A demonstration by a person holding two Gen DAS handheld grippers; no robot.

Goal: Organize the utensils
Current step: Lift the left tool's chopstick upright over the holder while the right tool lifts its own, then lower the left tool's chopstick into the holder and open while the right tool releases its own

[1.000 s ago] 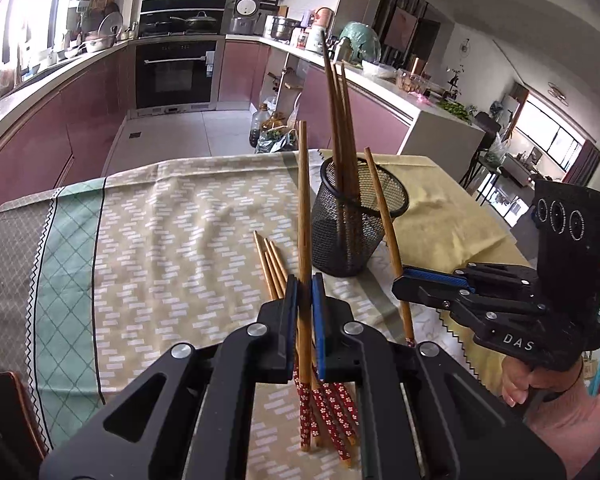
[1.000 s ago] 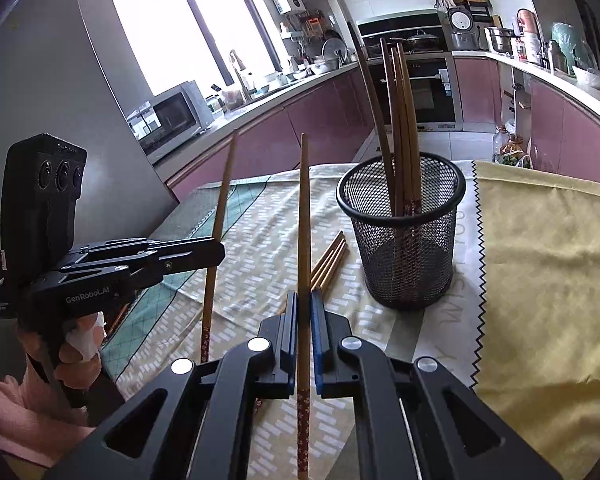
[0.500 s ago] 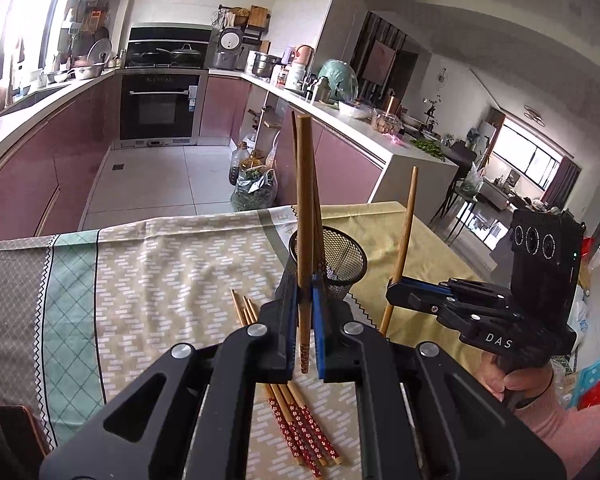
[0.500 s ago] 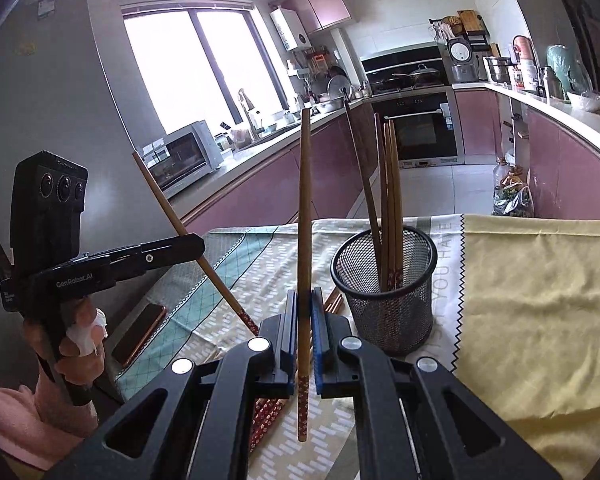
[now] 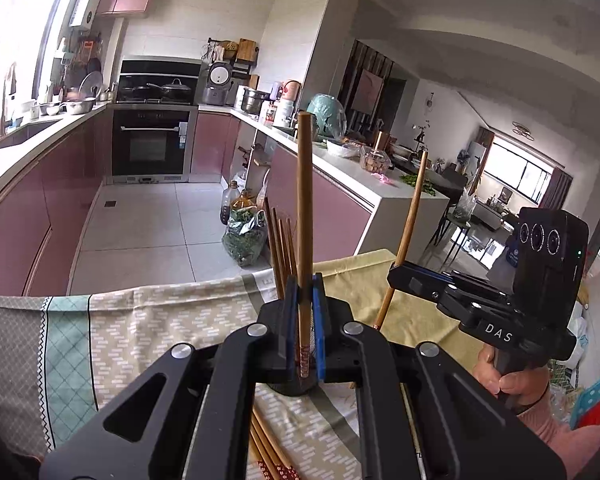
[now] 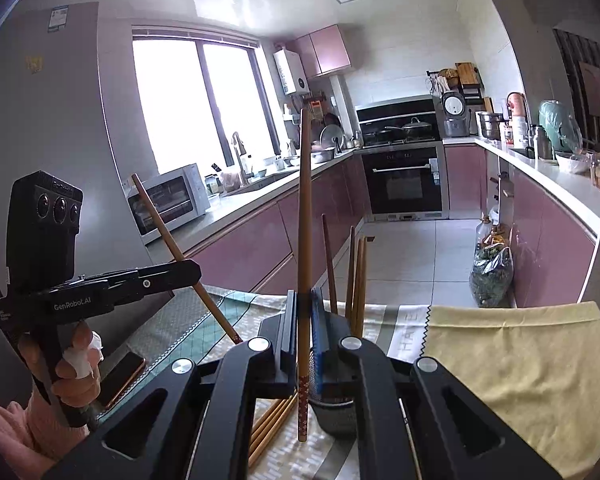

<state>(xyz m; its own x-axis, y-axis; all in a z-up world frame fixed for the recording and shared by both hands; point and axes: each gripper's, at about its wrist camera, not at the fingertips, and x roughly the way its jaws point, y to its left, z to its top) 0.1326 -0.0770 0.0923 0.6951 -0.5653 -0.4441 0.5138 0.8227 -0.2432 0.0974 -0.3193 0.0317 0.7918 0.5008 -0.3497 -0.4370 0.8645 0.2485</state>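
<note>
Each claw (image 5: 307,312) (image 6: 305,320) pinches 1 slim round wooden chopstick (image 5: 304,216) (image 6: 305,216) upright

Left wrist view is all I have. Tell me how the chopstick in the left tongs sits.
Observer: Seen from the right wrist, the left tongs are shut on a chopstick that leans well sideways, not upright.
Operator: Report anything on the table near that hand.
Observer: A phone lies flat on the cloth beside the left hand.
Operator: Now locate the cup.
Observer: The mesh cup stands just behind the right tongs. The patterned end of the right chopstick shows outside its wall.
</note>
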